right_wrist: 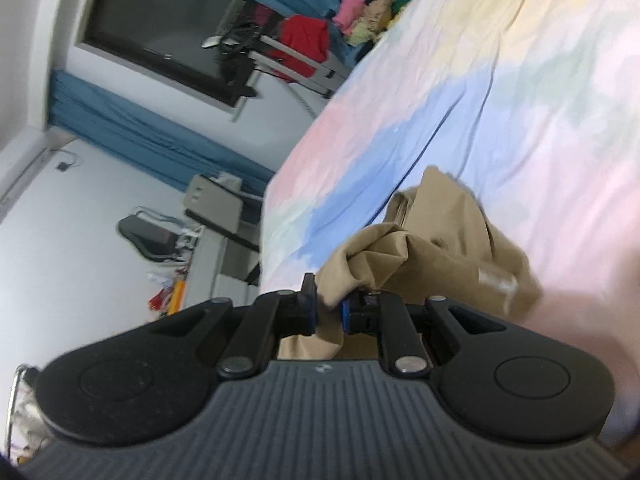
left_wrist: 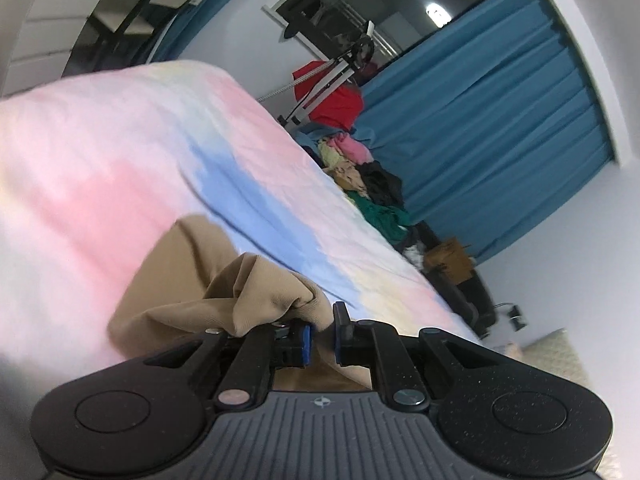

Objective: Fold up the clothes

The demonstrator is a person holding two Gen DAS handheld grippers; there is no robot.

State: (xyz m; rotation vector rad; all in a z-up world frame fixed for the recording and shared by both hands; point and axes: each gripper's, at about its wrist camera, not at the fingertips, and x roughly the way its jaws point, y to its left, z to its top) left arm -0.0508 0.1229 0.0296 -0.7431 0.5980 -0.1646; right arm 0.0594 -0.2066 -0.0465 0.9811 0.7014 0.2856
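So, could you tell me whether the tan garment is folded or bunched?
Bunched: the tan garment lies crumpled on the bedsheet, no neat fold.

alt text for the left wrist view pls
The left gripper pinches a bunched tan garment over a bed with a pastel sheet. Beyond the bed lie a pile of clothes and a blue curtain.

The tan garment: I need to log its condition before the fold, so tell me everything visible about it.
The tan garment is a plain, matte, soft woven-looking cloth, bunched and creased, not yet folded flat. It lies partly on the pastel pink, blue and yellow bedsheet. One gathered edge is pinched in the jaws of the left gripper, another in the right gripper. A pale shiny patch shows near one edge.
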